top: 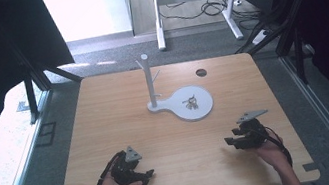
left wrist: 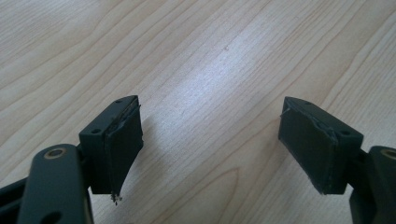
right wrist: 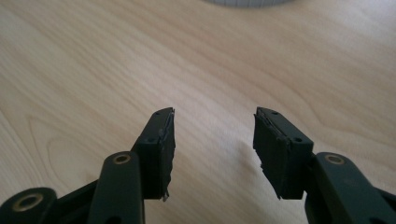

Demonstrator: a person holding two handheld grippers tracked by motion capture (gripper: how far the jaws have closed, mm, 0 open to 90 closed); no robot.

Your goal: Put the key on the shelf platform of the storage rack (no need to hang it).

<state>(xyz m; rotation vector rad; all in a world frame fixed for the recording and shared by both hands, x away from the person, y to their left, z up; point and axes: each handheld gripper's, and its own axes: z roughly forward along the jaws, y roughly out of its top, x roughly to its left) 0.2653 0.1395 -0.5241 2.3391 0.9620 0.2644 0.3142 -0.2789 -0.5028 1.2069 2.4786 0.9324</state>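
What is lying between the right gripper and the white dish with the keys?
Nothing: in the high view, bare wooden table separates the right gripper from the white dish.

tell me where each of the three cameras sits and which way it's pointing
High view: above the person's side, facing forward and down on the wooden table with its white stand; both hands hold the left gripper and right gripper.
Left gripper view: rides the left gripper, looking down at bare wood between open jaws.
Right gripper view: rides the right gripper, facing wood; the stand's white base edges the top.
Shared: all views show the tabletop; the high and right gripper views both show the base.
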